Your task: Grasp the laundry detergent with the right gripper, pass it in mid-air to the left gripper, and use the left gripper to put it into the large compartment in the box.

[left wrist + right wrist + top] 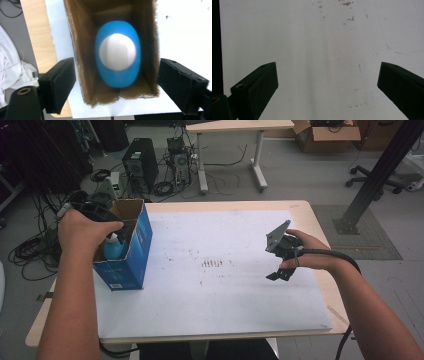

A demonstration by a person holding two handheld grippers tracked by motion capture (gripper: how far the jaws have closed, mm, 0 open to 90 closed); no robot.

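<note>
- Left gripper is seen hovering above the open top of the blue cardboard box, its two black jaws spread wide and straddling the box's opening, with nothing held between them.
- Inside that box a blue plastic bottle with a white cap is seen standing upright, its cap facing the left gripper view's camera; in the high view the bottle is glimpsed in the box's near end, just under the left hand.
- The box is placed at about 9 o'clock on the white board covering the wooden table, close to the board's left edge.
- Right gripper is held above the board at about 3 o'clock, well apart from the box; in the right gripper view its jaws are seen wide apart over bare, lightly stained board, gripping nothing.
- The step in hand is judged to be either a reach into the box for the bottle or a withdrawal after placing it there; which of the two cannot be told.
- If the bottle is to be lifted out, a straight descent at 12 o'clock over the cap would be called for, the jaws closed on the cap or neck without catching the cardboard walls, while the box may need to be steadied by the right gripper.
</note>
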